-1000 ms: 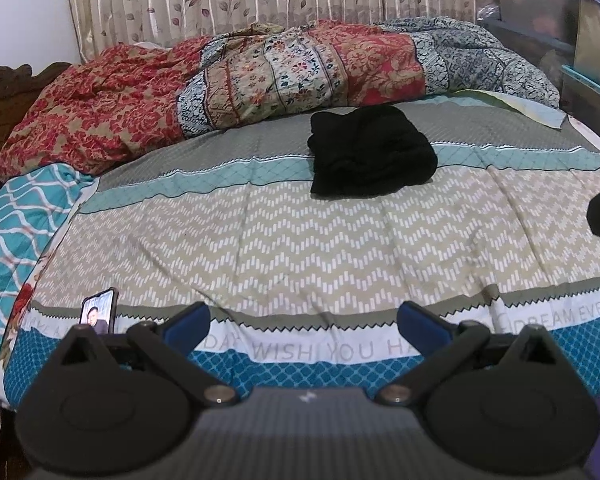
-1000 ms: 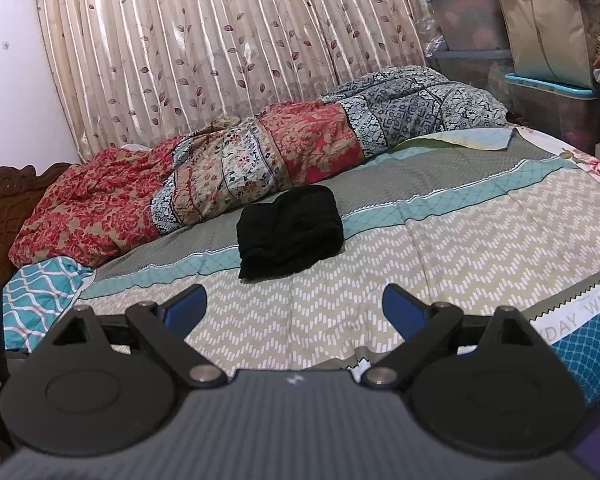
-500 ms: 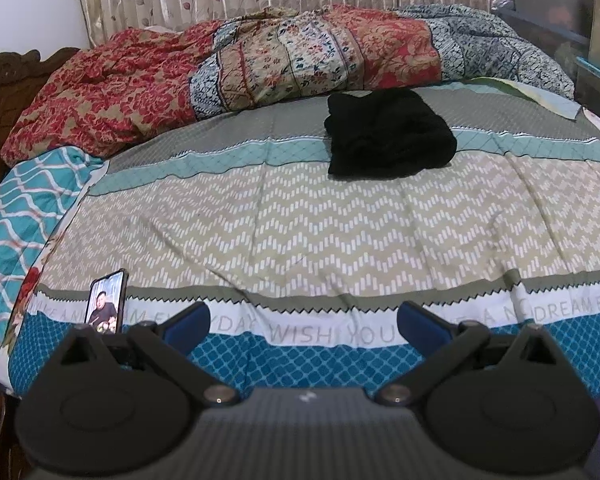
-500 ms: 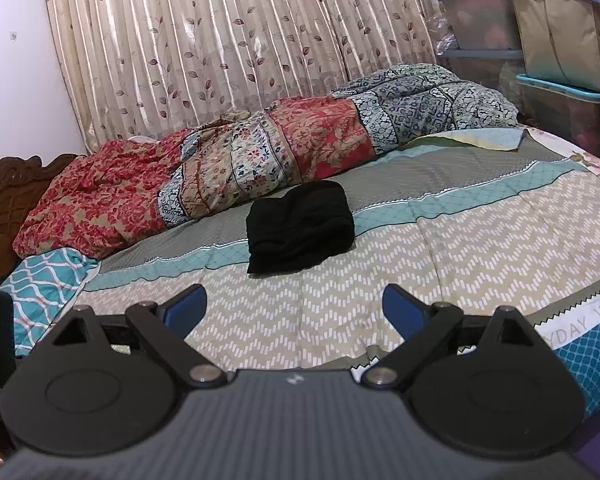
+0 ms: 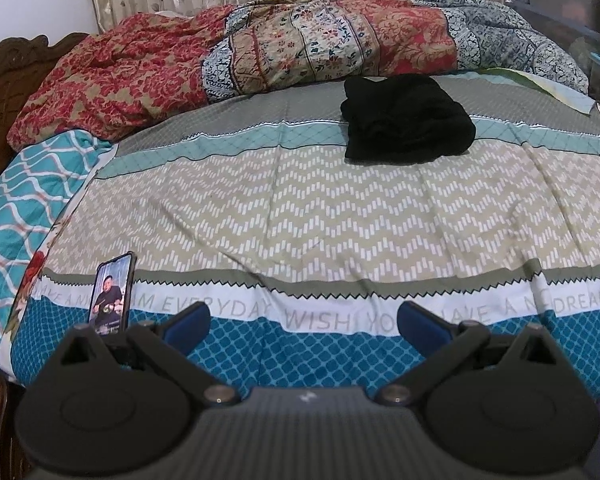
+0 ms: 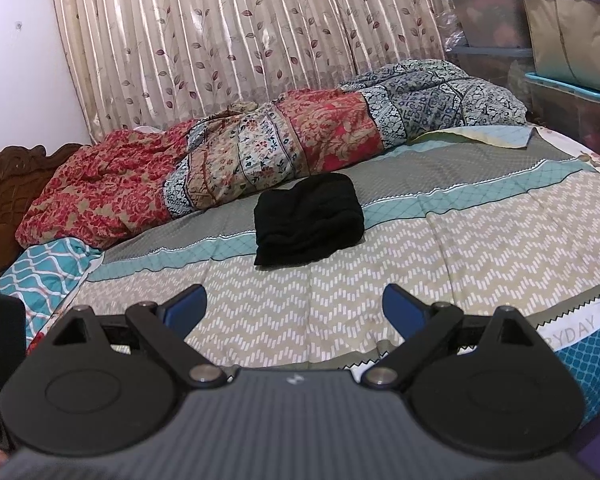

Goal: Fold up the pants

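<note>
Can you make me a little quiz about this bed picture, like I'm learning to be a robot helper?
1. True or false: the black pants already lie in a folded bundle on the bed cover, beside the crumpled red patterned quilt.
2. What stands propped up near the bed's front left edge? A) a phone B) a cup C) a book
3. Fill in: the left gripper and the right gripper both have their jaws ____ and hold nothing.

Key:
1. True.
2. A, the phone, with its screen lit.
3. Open.
</note>
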`<move>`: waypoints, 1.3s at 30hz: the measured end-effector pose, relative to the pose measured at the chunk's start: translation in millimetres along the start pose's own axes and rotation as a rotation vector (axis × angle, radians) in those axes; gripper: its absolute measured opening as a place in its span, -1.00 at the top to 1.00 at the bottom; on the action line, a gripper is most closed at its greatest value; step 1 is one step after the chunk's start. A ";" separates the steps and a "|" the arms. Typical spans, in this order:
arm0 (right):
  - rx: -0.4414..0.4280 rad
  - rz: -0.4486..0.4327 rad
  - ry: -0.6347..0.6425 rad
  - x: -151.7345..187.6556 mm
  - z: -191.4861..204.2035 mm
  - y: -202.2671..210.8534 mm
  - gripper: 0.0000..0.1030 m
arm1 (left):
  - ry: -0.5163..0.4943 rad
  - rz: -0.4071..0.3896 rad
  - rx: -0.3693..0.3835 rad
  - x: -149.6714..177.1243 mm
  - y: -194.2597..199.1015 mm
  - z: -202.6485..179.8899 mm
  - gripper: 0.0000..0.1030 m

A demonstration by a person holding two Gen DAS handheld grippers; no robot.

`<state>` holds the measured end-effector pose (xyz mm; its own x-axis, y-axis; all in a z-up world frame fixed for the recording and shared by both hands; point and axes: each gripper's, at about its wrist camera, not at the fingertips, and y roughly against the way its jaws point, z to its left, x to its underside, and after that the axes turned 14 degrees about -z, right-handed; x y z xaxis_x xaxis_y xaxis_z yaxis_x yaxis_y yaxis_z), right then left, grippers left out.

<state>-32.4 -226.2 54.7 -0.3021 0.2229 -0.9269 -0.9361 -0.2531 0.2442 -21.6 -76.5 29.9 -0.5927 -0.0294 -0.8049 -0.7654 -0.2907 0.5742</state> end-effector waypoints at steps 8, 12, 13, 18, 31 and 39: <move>0.001 0.001 0.001 0.6 1.2 -0.4 -0.87 | -0.006 0.008 0.013 1.1 -0.3 -1.7 -1.00; 0.002 0.010 -0.002 3.1 0.8 -1.7 -0.87 | -0.007 0.025 0.013 4.0 -3.0 -1.9 -1.00; 0.002 0.013 -0.002 3.8 0.7 -1.9 -0.87 | -0.008 0.028 0.014 5.0 -3.5 -1.8 -1.00; 0.001 0.028 -0.003 6.8 -1.6 -4.6 -0.87 | -0.011 0.046 0.018 10.5 -5.9 -2.8 -1.00; 0.010 0.062 -0.006 14.3 -3.1 -11.5 -0.87 | -0.027 0.085 0.041 19.7 -13.6 -7.6 -1.00; 0.017 0.073 -0.004 16.1 -4.5 -14.0 -0.87 | -0.032 0.093 0.054 20.0 -16.5 -9.2 -1.00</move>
<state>-23.4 -223.4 35.1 -0.3701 0.2083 -0.9053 -0.9145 -0.2528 0.3157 -18.5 -81.1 2.9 -0.6688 -0.0229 -0.7431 -0.7187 -0.2359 0.6541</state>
